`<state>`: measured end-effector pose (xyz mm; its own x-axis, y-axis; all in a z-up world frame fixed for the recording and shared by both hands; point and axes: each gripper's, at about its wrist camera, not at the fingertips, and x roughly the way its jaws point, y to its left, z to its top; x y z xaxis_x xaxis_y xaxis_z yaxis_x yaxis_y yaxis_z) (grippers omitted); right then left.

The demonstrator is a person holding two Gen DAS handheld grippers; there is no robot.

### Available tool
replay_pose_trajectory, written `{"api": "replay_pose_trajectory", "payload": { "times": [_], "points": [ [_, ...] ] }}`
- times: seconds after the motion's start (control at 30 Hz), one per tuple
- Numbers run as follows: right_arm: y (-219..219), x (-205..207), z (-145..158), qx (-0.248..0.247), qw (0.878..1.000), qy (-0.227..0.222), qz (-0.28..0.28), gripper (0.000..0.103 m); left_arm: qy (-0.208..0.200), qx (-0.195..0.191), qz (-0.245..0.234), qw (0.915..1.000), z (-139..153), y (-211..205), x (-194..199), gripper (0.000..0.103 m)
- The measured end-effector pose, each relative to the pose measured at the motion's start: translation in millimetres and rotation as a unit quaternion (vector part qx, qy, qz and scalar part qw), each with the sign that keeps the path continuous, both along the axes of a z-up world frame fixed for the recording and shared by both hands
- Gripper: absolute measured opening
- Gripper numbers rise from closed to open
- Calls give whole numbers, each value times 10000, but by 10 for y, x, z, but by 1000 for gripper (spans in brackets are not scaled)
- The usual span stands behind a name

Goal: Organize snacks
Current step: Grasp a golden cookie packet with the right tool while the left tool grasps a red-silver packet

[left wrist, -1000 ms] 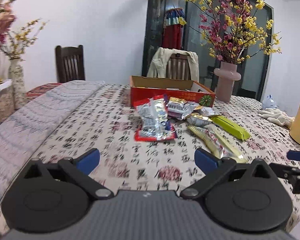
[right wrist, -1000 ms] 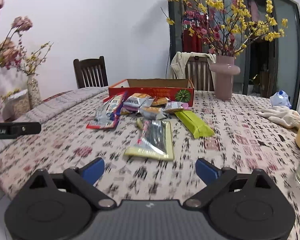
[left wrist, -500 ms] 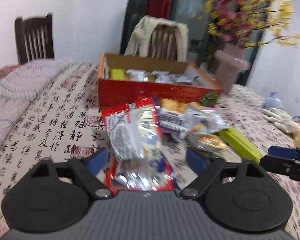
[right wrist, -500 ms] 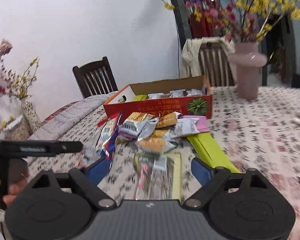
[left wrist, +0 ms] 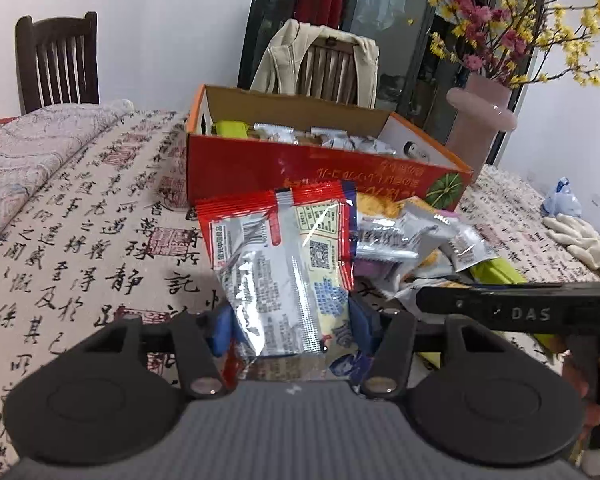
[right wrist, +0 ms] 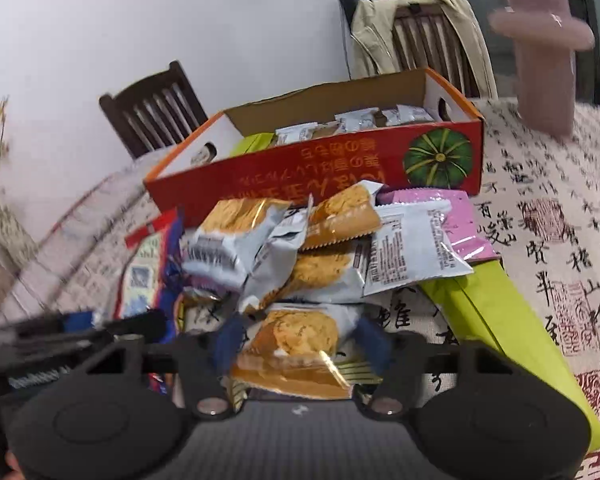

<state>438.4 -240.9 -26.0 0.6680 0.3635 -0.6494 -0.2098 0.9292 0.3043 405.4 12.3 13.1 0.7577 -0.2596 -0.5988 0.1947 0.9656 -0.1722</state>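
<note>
A red and silver snack packet (left wrist: 284, 256) stands tilted up in front of the red cardboard box (left wrist: 300, 168). My left gripper (left wrist: 292, 328) is closing, and its blue pads touch both sides of that packet. In the right wrist view, a cookie packet (right wrist: 296, 320) with an orange end lies at the near edge of the snack pile (right wrist: 320, 248). My right gripper (right wrist: 300, 344) is closing around it, pads against its sides. The box (right wrist: 320, 172) holds several wrapped snacks.
A long green packet (right wrist: 500, 320) and a pink one (right wrist: 456, 216) lie right of the pile. A pink vase (left wrist: 476, 120) stands behind the box, white gloves (left wrist: 580, 240) lie at the far right. Chairs stand behind the table. The patterned tablecloth (left wrist: 80, 240) is bare on the left.
Both grippers moved forward and down to the snack pile and narrowed their jaws. The left now has the red packet between its pads, the right the cookie packet.
</note>
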Motion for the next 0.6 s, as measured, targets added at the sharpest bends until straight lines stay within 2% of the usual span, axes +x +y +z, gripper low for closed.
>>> {"api": "replay_pose_trajectory", "payload": {
  "times": [0.2,0.43,0.6],
  "points": [
    [-77,-193,103,30,9999,-143,23,38,-408,-103,222,9989,292,91,-454,57],
    [-136,-1051,601,59,9953,-937,237,38,-526,-296,279,9978,496,116,-1291,57],
    [-223,-1762,700,90,9907,-1311,365,38,-557,-341,315,9974,539,83,-1894,57]
  ]
}}
